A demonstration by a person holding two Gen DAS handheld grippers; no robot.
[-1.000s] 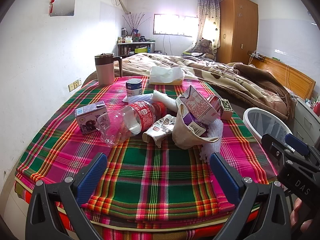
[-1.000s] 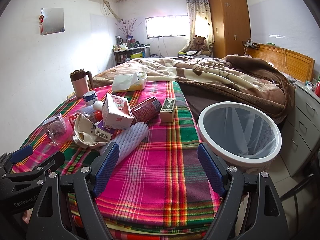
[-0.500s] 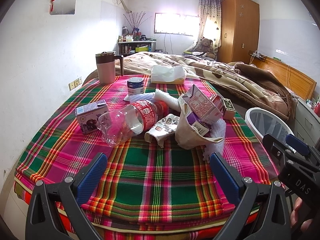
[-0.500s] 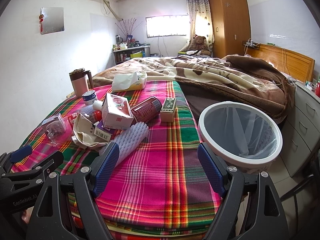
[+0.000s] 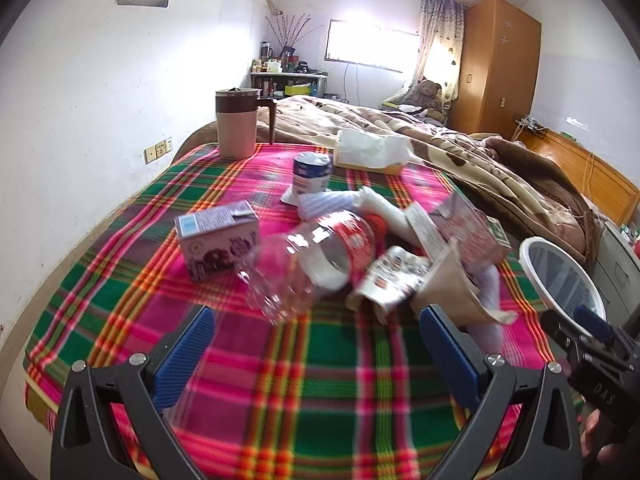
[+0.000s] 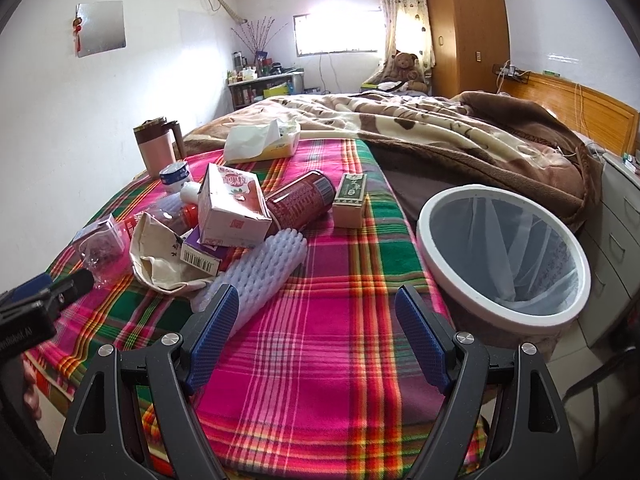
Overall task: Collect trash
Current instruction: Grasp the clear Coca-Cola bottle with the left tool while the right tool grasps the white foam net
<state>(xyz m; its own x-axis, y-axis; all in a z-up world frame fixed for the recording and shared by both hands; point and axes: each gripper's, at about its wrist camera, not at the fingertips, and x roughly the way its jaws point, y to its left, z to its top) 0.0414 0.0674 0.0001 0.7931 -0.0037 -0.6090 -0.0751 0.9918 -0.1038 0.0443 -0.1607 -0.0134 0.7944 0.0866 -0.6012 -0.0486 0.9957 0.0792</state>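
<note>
Both grippers spread wide and empty above the plaid cloth [image 6: 320, 320].

The left gripper [image 5: 316, 344] faces the clear bottle [image 5: 308, 264]; the right gripper [image 6: 316, 336] has one pad beside the white foam roll [image 6: 264, 272]. Only the right view shows the whole lined bin [image 6: 504, 256] just beside the bed, the dark can [image 6: 300, 200] and the green box [image 6: 349, 200].

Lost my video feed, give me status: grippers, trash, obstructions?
Left gripper and right gripper open, empty. Clear plastic bottle and cartons lie uncollected on the plaid cloth. White bin beside the bed, unobstructed.
</note>
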